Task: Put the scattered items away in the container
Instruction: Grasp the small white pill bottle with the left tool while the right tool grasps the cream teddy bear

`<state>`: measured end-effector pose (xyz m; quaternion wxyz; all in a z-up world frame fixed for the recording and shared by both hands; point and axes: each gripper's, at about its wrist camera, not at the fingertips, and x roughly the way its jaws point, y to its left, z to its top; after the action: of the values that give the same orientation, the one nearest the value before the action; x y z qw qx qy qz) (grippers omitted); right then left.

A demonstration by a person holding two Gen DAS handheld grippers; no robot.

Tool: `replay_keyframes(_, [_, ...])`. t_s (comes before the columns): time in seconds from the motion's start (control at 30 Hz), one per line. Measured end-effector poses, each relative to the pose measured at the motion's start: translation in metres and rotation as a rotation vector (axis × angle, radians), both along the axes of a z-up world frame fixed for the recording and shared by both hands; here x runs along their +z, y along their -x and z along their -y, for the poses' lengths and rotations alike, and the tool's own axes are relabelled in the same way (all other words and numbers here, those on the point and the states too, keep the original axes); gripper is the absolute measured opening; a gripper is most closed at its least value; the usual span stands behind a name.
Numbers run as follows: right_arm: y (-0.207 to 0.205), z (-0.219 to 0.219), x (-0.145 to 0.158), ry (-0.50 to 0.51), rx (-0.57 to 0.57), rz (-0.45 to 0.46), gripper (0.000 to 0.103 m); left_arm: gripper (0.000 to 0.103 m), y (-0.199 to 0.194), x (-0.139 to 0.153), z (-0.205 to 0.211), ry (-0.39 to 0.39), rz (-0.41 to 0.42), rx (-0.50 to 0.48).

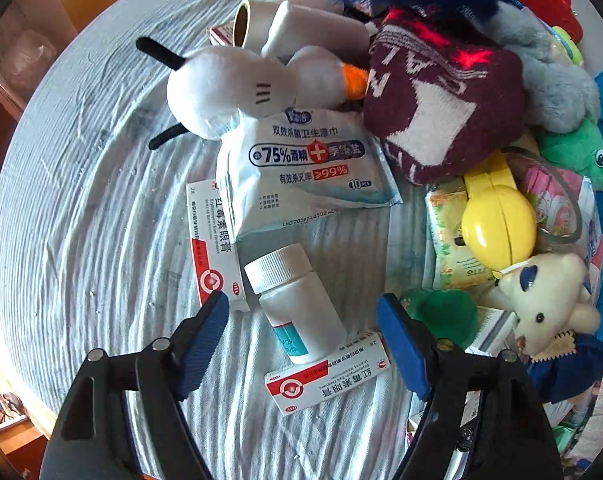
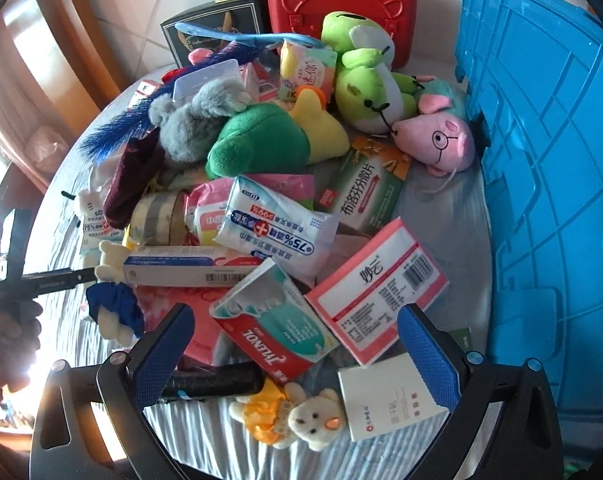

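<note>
In the left wrist view my left gripper [image 1: 303, 322] is open, its blue pads either side of a white pill bottle [image 1: 295, 302] lying on the striped cloth, not touching it. A red-and-white ointment box [image 1: 327, 382] lies just below the bottle, another [image 1: 213, 246] to its left. In the right wrist view my right gripper [image 2: 295, 346] is open above a red Tylenol box [image 2: 273, 326] and a pink box [image 2: 377, 290]. The blue plastic container [image 2: 549, 184] stands at the right.
A heap of items covers the cloth: wipes packs [image 1: 301, 164], a white plush [image 1: 237, 86], a maroon knit [image 1: 441, 96], a yellow case [image 1: 497, 226], green plushes [image 2: 261, 140], a pink pig plush [image 2: 437, 140]. A red case [image 2: 341, 4] stands behind. The left gripper's handle [image 2: 25, 280] shows at left.
</note>
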<state>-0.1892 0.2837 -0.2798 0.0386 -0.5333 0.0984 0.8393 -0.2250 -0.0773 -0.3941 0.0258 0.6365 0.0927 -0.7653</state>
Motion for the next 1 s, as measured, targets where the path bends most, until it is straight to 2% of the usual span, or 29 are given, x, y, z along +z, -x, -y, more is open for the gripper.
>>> replay_keyframes(0.07, [0.004,0.01,-0.003,0.012,0.025,0.003,0.103,0.073,0.001,0.0,-0.004,0.02,-0.017,-0.029])
replay_keyframes(0.13, [0.009,0.024,-0.005,0.02,0.066,0.003,0.103,0.062,0.002,0.0,-0.008,0.025,-0.025,-0.06])
replay_keyframes(0.17, [0.012,0.031,-0.005,0.022,0.086,0.001,0.103,0.04,0.001,-0.001,-0.009,0.018,-0.022,-0.071])
replay_keyframes(0.2, [0.015,0.038,-0.006,0.026,0.101,-0.001,0.103,0.036,0.001,-0.002,-0.009,0.015,-0.014,-0.074])
replay_keyframes(0.47, [0.034,0.099,-0.018,0.1,0.243,0.007,0.103,0.035,-0.015,0.007,-0.005,-0.025,-0.053,-0.086])
replay_keyframes(0.63, [0.043,0.141,-0.036,0.102,0.329,0.019,0.101,0.035,-0.023,0.016,-0.003,-0.028,-0.077,-0.095])
replay_keyframes(0.7, [0.047,0.151,-0.046,0.097,0.343,0.038,0.089,0.035,-0.026,0.018,0.0,-0.031,-0.081,-0.091])
replay_keyframes(0.73, [0.049,0.155,-0.051,0.093,0.343,0.049,0.078,0.035,-0.028,0.019,0.002,-0.032,-0.083,-0.089])
replay_keyframes(0.8, [0.053,0.16,-0.06,0.091,0.34,0.066,0.074,0.035,-0.031,0.02,0.006,-0.033,-0.086,-0.083])
replay_keyframes(0.83, [0.055,0.162,-0.063,0.092,0.34,0.075,0.069,0.035,-0.032,0.021,0.008,-0.033,-0.086,-0.079])
replay_keyframes(0.87, [0.057,0.163,-0.067,0.095,0.341,0.086,0.056,0.035,-0.034,0.021,0.01,-0.035,-0.085,-0.076])
replay_keyframes(0.9, [0.058,0.164,-0.069,0.097,0.341,0.092,0.05,0.035,-0.035,0.021,0.012,-0.036,-0.084,-0.073])
replay_keyframes(0.93, [0.058,0.165,-0.07,0.097,0.34,0.096,0.039,0.035,-0.036,0.022,0.014,-0.038,-0.084,-0.07])
replay_keyframes(0.97, [0.058,0.165,-0.07,0.095,0.339,0.097,0.032,0.035,-0.038,0.023,0.015,-0.04,-0.085,-0.069])
replay_keyframes(1.0, [0.057,0.165,-0.07,0.094,0.337,0.097,0.029,0.035,-0.039,0.023,0.016,-0.041,-0.087,-0.068])
